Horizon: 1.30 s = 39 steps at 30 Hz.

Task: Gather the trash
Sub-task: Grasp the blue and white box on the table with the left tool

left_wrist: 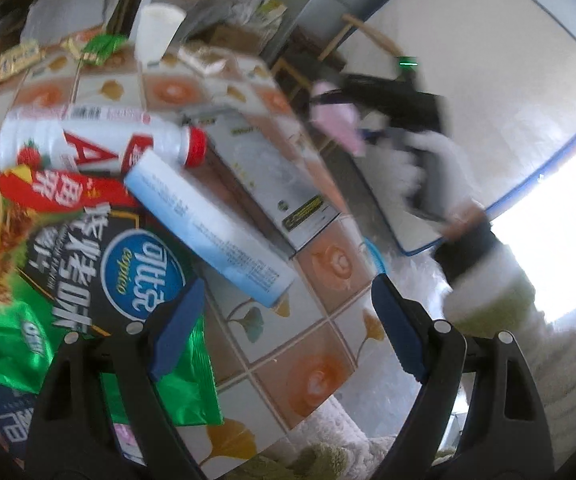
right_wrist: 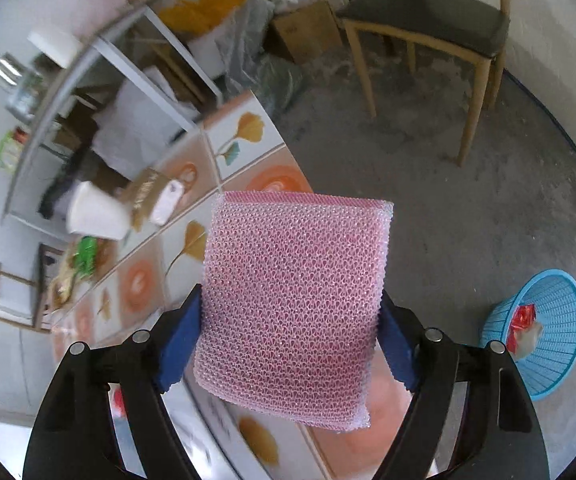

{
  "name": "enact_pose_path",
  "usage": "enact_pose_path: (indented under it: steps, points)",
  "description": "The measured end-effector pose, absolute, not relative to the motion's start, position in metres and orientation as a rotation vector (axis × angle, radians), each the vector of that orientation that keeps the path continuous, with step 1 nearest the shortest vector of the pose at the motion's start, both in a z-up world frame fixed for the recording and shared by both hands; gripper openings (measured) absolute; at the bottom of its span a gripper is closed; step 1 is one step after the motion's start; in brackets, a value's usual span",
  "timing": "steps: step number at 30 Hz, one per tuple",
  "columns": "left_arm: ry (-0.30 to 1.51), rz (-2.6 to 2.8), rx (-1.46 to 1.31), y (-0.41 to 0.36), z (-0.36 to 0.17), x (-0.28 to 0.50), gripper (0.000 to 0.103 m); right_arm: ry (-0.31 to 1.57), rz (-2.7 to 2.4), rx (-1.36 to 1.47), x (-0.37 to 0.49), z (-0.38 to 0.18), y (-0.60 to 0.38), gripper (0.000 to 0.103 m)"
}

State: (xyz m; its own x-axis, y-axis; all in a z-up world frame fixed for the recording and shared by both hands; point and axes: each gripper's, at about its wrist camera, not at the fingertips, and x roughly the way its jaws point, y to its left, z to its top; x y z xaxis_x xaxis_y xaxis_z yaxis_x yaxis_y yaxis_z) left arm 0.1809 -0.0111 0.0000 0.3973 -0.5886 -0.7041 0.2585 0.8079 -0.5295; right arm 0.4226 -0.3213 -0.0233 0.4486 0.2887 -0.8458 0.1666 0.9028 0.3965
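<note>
My right gripper (right_wrist: 290, 340) is shut on a pink mesh sponge (right_wrist: 294, 304), held in the air over the table's edge; the sponge also shows from the left wrist view (left_wrist: 338, 118). A blue trash basket (right_wrist: 544, 328) with red and white scraps in it stands on the floor to the right. My left gripper (left_wrist: 288, 328) is open and empty above the patterned tablecloth (left_wrist: 316, 376). Just ahead of it lie a pale blue tube (left_wrist: 208, 224), a white bottle with a red cap (left_wrist: 100, 142) and snack bags (left_wrist: 88, 280).
A white paper cup (left_wrist: 156, 34), small gold and green wrappers (left_wrist: 60, 54) and a grey box (left_wrist: 272, 184) lie further back on the table. A wooden chair (right_wrist: 428, 36) stands on the concrete floor. Shelves, boxes and bags line the back wall.
</note>
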Motion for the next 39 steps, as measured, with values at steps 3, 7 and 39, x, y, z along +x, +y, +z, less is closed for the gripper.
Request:
enact_pose_path:
  steps: [3,7,39]
  points:
    - [1.085,-0.5,-0.386,-0.015,-0.011,0.191,0.077,1.068,0.12,0.465,0.383,-0.011,-0.334,0.077]
    - [1.119,-0.429,-0.427,-0.016,-0.02,0.203,0.072,1.032,0.158,0.457,0.336,-0.003,-0.338,0.077]
    - [0.866,-0.312,-0.409,-0.024,0.038,0.136,0.03,0.947,0.358,0.616,0.194,-0.01,-0.351,0.077]
